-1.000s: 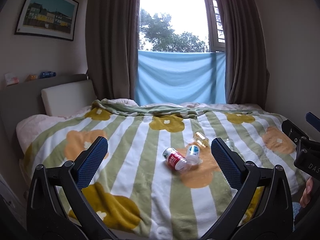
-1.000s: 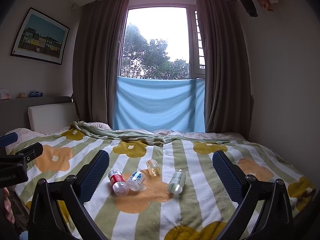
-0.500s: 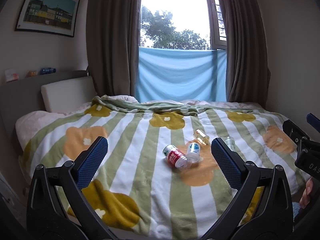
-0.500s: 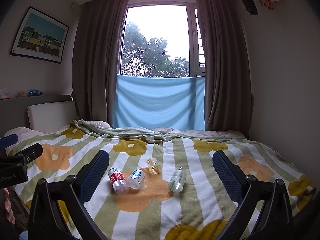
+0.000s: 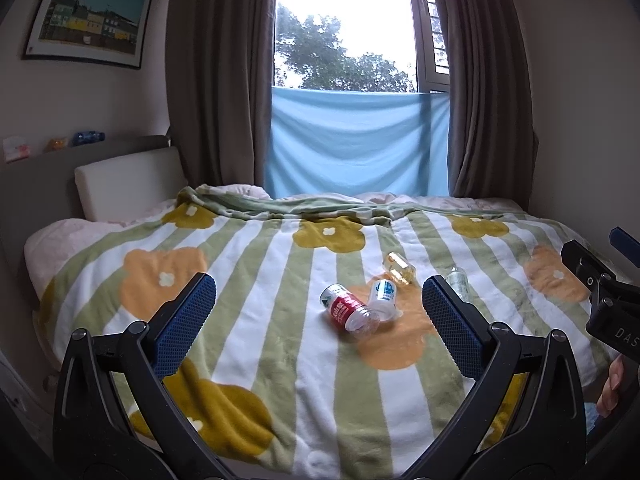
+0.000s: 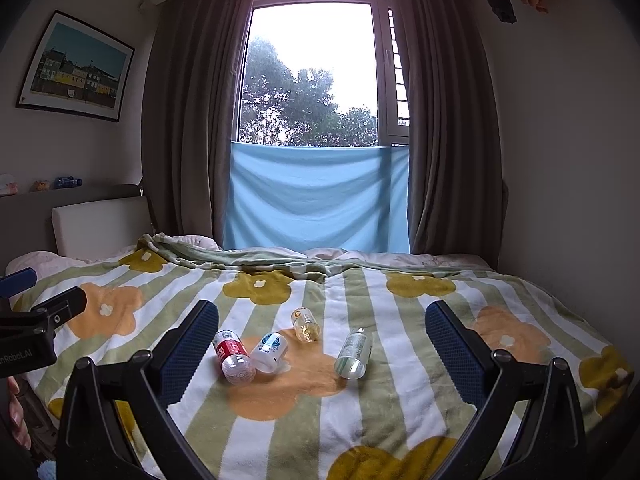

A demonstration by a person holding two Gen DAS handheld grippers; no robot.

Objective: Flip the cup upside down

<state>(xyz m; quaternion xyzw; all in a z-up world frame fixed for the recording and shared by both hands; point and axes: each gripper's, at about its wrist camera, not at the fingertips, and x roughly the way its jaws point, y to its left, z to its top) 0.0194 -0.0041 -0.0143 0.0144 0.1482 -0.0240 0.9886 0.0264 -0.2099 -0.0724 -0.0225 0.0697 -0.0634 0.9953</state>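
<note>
On blanket (image 6: 400, 420), toppled red-labelled cup (image 6: 233, 356)

Hidden, clipped and unreadable bits

In the left wrist view, the green-labelled bottle (image 5: 457, 281) sits half behind the right finger pad (image 5: 452, 328) at centre right. Labels on the red bottle (image 6: 230, 350) and white bottle (image 6: 271, 347) are too small to read. The lettering on the other gripper's body runs off the left edge, and the small items on the headboard shelf (image 6: 40, 185) are a blur.
</note>
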